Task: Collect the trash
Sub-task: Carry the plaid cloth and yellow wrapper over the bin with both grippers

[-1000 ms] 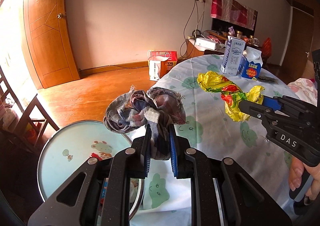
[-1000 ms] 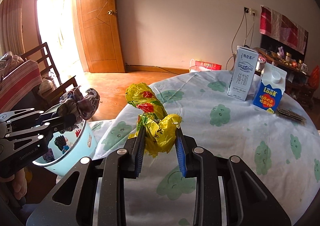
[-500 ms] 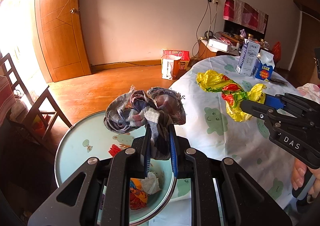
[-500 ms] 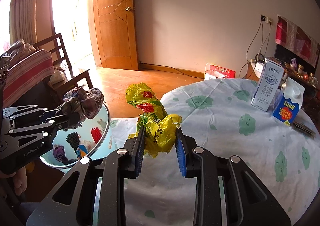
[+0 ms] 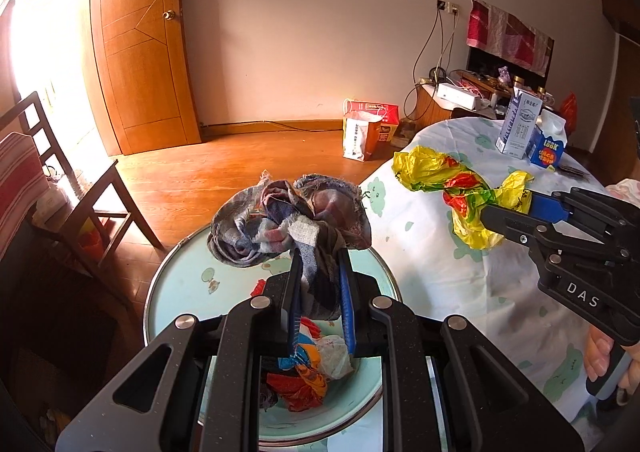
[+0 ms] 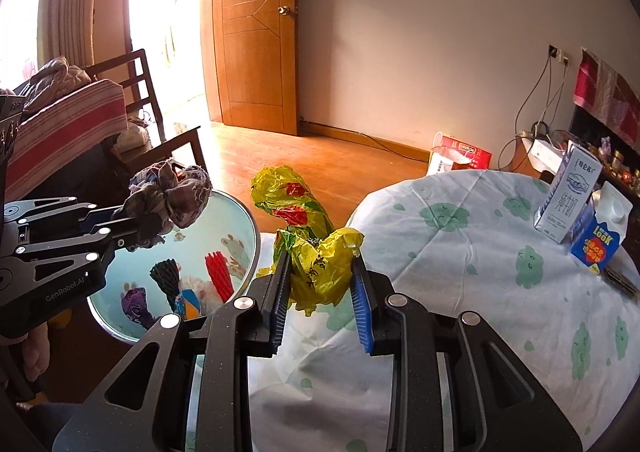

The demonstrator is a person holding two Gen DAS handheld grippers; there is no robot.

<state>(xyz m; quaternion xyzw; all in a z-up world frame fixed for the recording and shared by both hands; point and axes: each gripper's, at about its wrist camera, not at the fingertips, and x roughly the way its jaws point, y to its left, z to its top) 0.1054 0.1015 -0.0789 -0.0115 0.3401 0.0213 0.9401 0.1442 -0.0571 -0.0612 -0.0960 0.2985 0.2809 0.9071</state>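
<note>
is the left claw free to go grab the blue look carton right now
Probably not. The left claw is shut on a plaid rag above the basin, and the blue carton stands far across the table, beyond the right claw.

Clothed round table (image 6: 460,272) carries 2 cartons (image 6: 568,196).

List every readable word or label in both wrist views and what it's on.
"DAS": right gripper body.
"GenRobot.AI": left gripper body.
"LooK": blue carton.
Tall white carton: Chinese print, too small to read.
Yellow plastic bag: black characters, crumpled, unreadable.
Red-and-white paper bag: print blurred.
</note>
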